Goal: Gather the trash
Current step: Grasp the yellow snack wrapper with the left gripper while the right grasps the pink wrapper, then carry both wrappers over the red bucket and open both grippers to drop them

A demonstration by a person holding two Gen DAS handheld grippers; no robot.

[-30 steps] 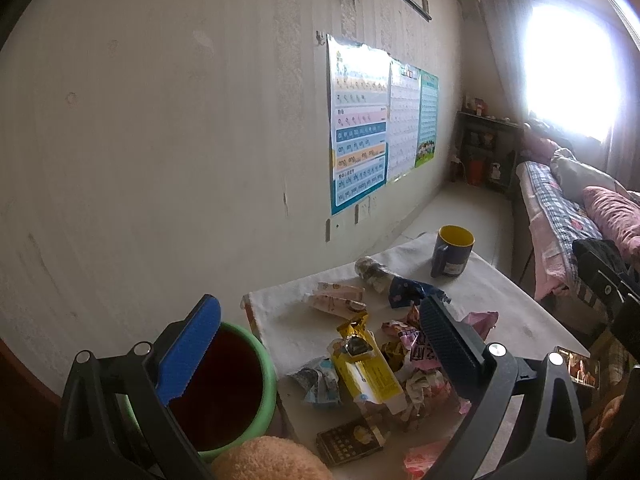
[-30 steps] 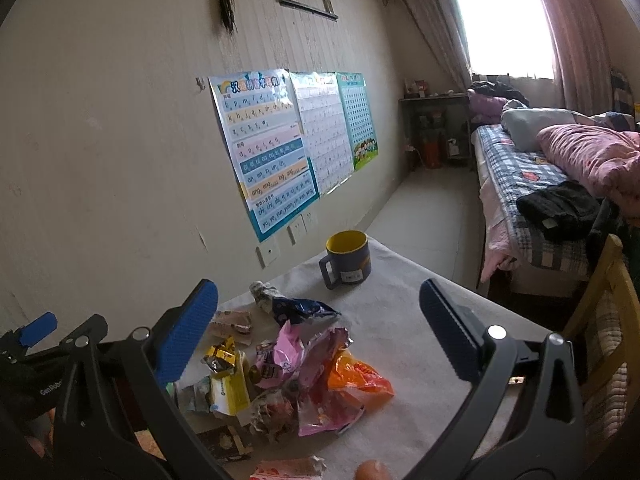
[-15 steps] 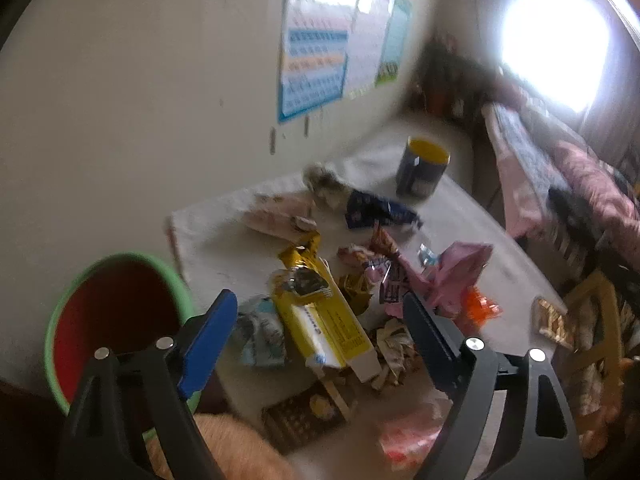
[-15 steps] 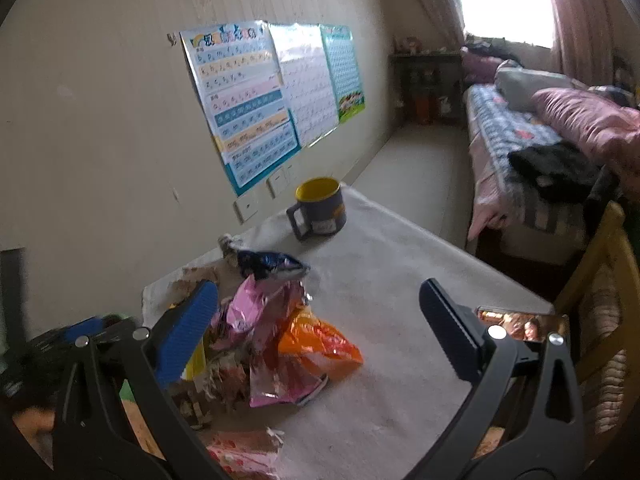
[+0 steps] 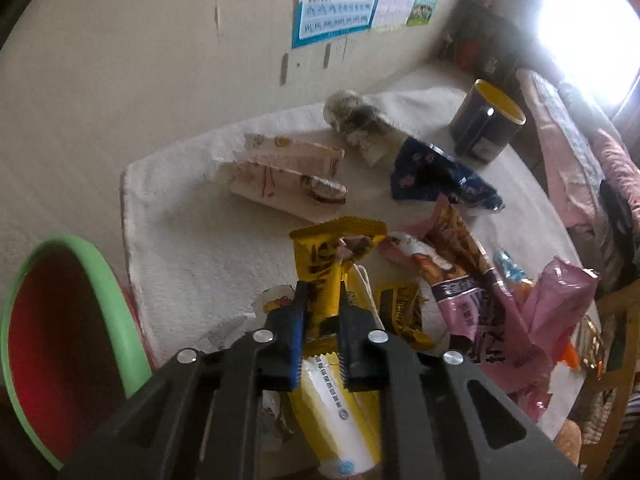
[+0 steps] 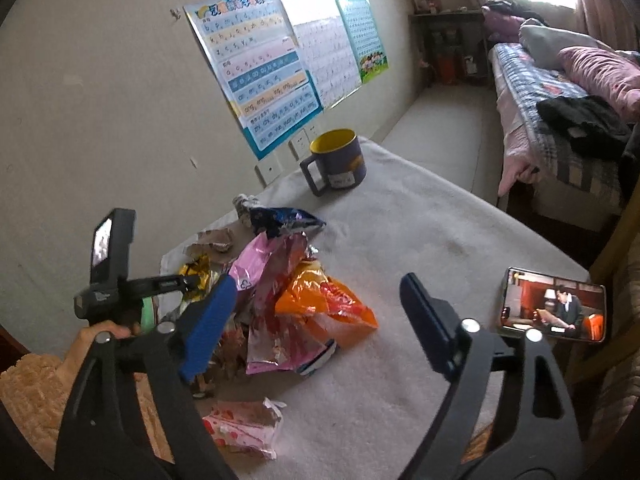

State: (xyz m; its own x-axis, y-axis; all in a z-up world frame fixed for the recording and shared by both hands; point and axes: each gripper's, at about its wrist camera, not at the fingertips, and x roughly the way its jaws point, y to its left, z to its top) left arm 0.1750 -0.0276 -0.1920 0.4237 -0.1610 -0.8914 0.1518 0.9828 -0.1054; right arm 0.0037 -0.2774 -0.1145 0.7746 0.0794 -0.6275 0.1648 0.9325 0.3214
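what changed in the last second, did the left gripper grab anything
Yes. The left gripper tipped down from facing the wall to the trash pile, and its jaws, wide open a second ago, closed on the yellow wrapper. The right gripper lowered a little toward the table but stayed open and empty. The mug, the phone and the green bin kept their places.

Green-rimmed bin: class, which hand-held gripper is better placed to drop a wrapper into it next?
Left. The left hand-held gripper is shut on the yellow wrapper, beside the bin; the right hand-held gripper is open, empty.
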